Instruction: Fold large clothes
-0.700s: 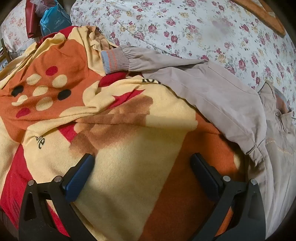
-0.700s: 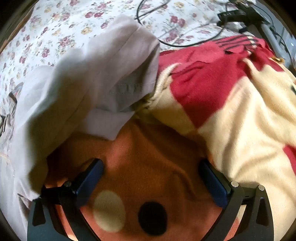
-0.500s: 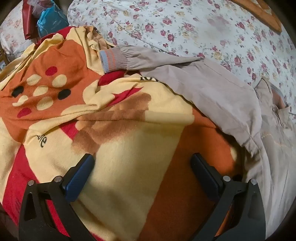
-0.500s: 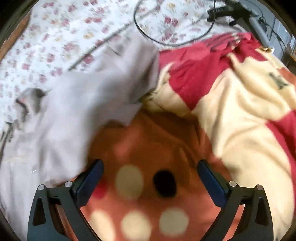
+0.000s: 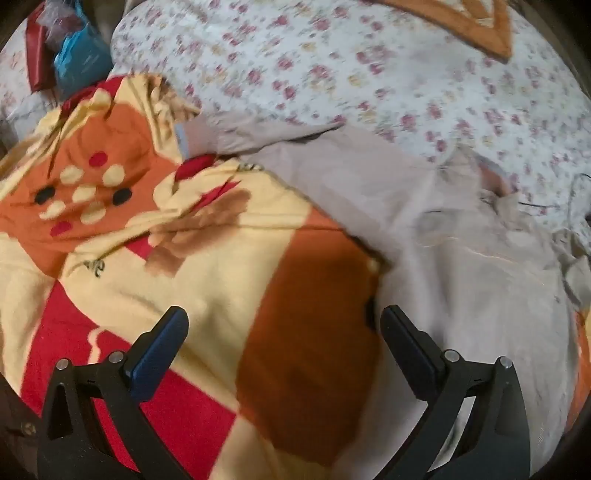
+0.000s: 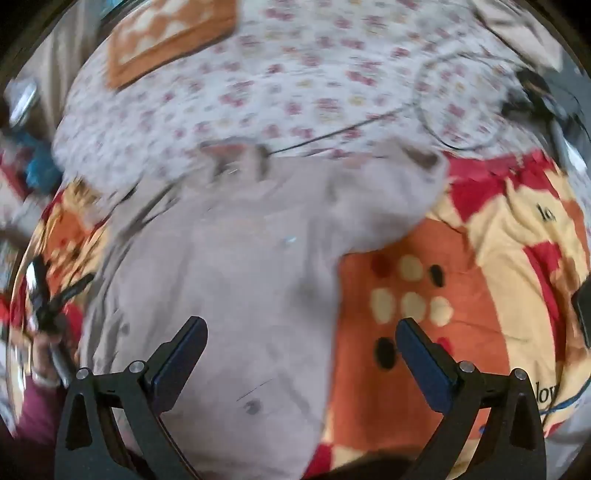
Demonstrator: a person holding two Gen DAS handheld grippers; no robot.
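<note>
A beige jacket [image 5: 461, 258] lies spread on a colourful orange, yellow and red blanket [image 5: 207, 280]. Its sleeve with a striped cuff [image 5: 184, 138] reaches left over the blanket. My left gripper [image 5: 284, 332] is open and empty, above the blanket near the jacket's left edge. In the right wrist view the jacket [image 6: 240, 280] fills the middle and its collar [image 6: 236, 155] points to the far side. My right gripper [image 6: 301, 343] is open and empty above the jacket's right edge, beside the blanket [image 6: 443, 295].
A floral bedsheet [image 5: 369, 66] covers the bed beyond the jacket. A black cable [image 6: 351, 127] runs across the sheet. A blue bag [image 5: 81, 62] and red item sit at the far left. An orange patterned cushion [image 6: 170, 33] lies at the far edge.
Both grippers have pulled back and up from the bed. The right view now takes in the whole jacket instead of its sleeve. The left view has swung right. Both stay open.
</note>
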